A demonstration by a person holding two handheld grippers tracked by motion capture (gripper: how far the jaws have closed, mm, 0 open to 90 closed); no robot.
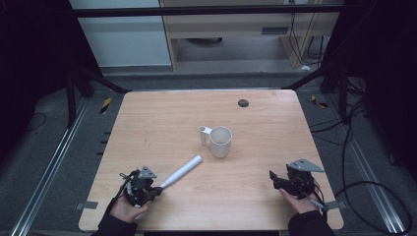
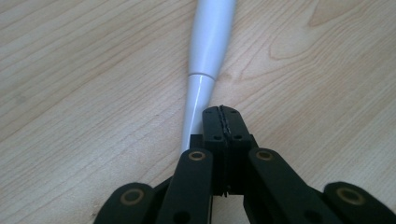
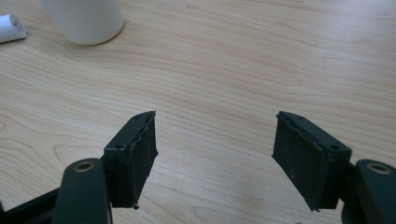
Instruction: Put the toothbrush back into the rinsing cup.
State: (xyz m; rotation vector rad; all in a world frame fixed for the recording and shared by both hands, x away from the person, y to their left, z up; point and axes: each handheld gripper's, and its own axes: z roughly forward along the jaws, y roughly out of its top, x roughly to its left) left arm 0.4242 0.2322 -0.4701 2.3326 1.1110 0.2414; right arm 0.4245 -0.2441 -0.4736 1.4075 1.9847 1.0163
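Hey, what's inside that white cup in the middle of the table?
From the high view, the white cup stands upright with its mouth open, and the part of the inside that shows looks pale and empty. Its near wall hides the bottom, so something small there cannot be ruled out.

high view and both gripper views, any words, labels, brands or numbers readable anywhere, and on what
None can be read.
White tube: plain, no print.
White cup: plain.
Small white cylinder end: a faint dark mark, too small to read.
Table: bare wood grain, no label.
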